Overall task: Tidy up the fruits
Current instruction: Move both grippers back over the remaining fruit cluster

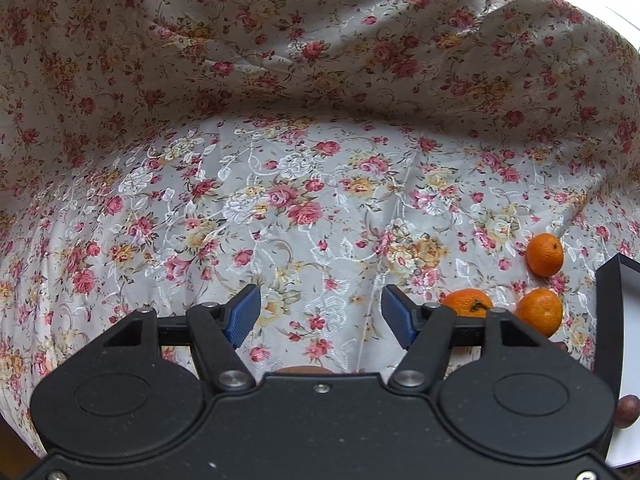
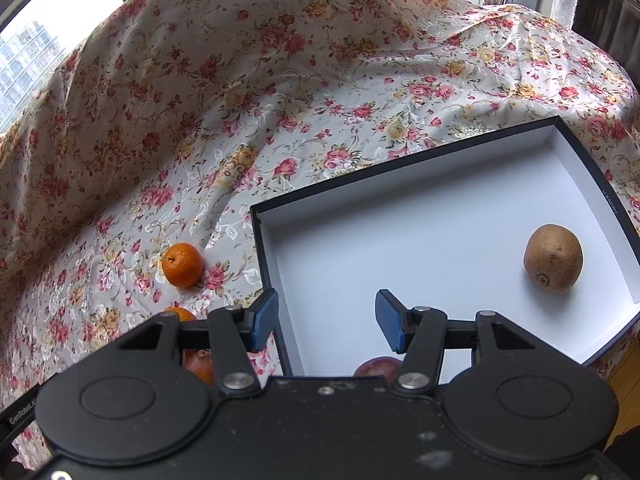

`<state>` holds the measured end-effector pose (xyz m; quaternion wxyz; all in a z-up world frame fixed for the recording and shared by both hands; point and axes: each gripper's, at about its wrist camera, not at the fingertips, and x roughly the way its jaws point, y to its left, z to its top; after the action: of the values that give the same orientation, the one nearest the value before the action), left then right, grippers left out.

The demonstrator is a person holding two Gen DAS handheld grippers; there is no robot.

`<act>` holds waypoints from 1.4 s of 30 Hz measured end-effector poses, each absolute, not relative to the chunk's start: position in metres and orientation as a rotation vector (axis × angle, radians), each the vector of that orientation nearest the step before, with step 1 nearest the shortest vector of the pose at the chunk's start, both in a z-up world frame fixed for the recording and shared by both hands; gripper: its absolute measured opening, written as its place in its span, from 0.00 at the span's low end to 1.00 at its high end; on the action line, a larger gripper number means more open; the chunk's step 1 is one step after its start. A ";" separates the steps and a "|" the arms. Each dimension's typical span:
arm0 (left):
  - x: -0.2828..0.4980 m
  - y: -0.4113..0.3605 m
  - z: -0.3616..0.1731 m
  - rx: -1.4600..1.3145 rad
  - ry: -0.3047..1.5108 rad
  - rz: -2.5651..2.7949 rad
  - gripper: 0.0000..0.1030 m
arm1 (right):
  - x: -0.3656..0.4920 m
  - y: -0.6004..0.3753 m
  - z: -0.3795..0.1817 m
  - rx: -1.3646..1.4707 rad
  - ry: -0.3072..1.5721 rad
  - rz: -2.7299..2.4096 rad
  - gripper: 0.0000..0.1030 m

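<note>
Mandarins sit off to the right of the left tool (image 1: 320, 316)

Both tools gape wide, holding nothing. Three mandarins (image 1: 544, 255) lie on the floral cloth (image 1: 280, 200) beside the box's (image 2: 256, 216) left edge; right tool (image 2: 326, 326) hangs over the box, kiwi (image 2: 553, 258) inside.

box (image 2: 440, 240) floor: open, 1 kiwi (image 2: 553, 258) at right | cloth (image 1: 280, 200) left: bare | 3 mandarins (image 1: 544, 255) beside box wall

"GenRobot" lettering on the right gripper (image 2: 326, 322) body edge
</note>
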<state>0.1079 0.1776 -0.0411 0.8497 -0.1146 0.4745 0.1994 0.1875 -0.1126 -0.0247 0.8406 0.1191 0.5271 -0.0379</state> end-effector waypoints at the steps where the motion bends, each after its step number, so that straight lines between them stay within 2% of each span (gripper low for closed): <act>1: 0.107 0.180 -0.042 -0.240 1.005 0.421 0.67 | 0.187 -0.107 -0.024 0.247 1.113 -0.067 0.56; 13: 0.100 0.206 -0.062 -0.229 1.133 0.338 0.67 | 0.195 -0.048 -0.030 0.231 1.137 0.107 0.56; 22: 0.094 0.225 -0.059 -0.282 1.137 0.310 0.67 | 0.194 -0.026 -0.042 0.232 1.230 0.188 0.55; 28: 0.084 0.235 -0.053 -0.297 1.097 0.339 0.66 | 0.191 -0.017 -0.040 0.195 1.202 0.179 0.55; 37: 0.031 0.240 -0.037 -0.378 1.150 0.373 0.66 | 0.177 0.000 -0.032 0.160 1.153 0.145 0.55; 42: 0.003 0.225 -0.029 -0.277 1.176 0.361 0.66 | 0.151 0.014 -0.038 0.077 1.159 0.158 0.53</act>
<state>0.0030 0.2249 -0.0289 0.8076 -0.1296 0.5500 0.1688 0.1508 0.0141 -0.0382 0.8331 0.0365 0.5469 0.0743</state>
